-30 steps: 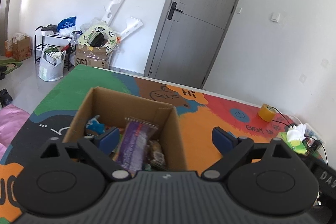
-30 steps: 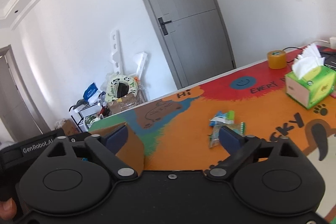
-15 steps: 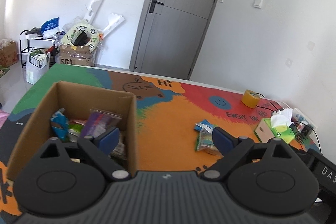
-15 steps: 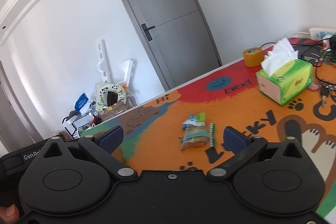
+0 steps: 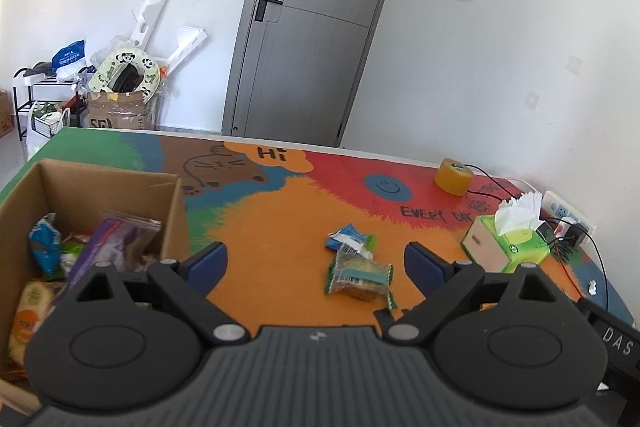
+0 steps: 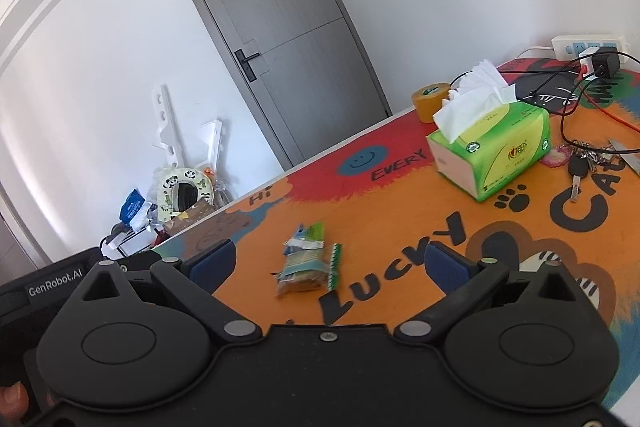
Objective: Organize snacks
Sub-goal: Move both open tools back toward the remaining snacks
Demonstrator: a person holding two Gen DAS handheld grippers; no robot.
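A green-edged cracker packet (image 5: 360, 277) lies on the orange part of the table mat, with a blue-and-white snack packet (image 5: 348, 237) just behind it. Both also show in the right wrist view: the cracker packet (image 6: 306, 269) and the blue-and-white packet (image 6: 306, 237). A cardboard box (image 5: 100, 187) at the left holds several snacks, among them a purple packet (image 5: 114, 243). My left gripper (image 5: 316, 261) is open and empty, above the mat just short of the packets. My right gripper (image 6: 328, 261) is open and empty, with the cracker packet between its fingers' lines.
A green tissue box (image 6: 494, 147), a tape roll (image 6: 432, 101), keys (image 6: 580, 167), black cables and a power strip (image 6: 584, 45) sit on the right of the table. A grey door (image 5: 312, 39) and floor clutter (image 5: 120, 87) lie behind.
Both grippers have swung to the right, away from the cardboard box and toward the two loose packets. The box has slid to the left edge of the left wrist view. Both stay open.
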